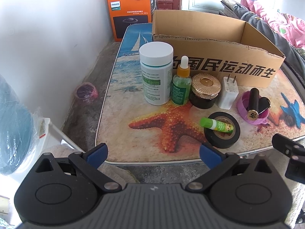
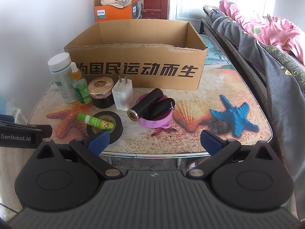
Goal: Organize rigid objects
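You have not really begun: as far as both wrist views show, the cardboard box [image 2: 137, 70] at the back of the counter [image 2: 190, 139] holds nothing, though its floor near the front wall is hidden, and every small item sits outside it. Along the box's front wall stands a row: the white-capped pill bottle [image 1: 155, 74], the green dropper bottle [image 1: 181, 84] just beside it, the dark jar with a gold lid [image 1: 205, 90], and the white plug charger [image 1: 228, 92]. Nearer you, the green glue stick [image 2: 96, 122] lies tilted across the roll of black tape [image 2: 104, 126], and the black cylindrical tube [image 2: 145, 104] rests with a black key fob [image 2: 162, 105] on the purple lid-like dish [image 2: 152, 122]. Your left gripper [image 1: 152, 152] hangs off the counter's near edge, jaws spread wide and holding nothing; your right gripper [image 2: 154, 139] does likewise, spread and unladen, facing the tape and the purple dish. All eight things are left to place, presumably into the box.
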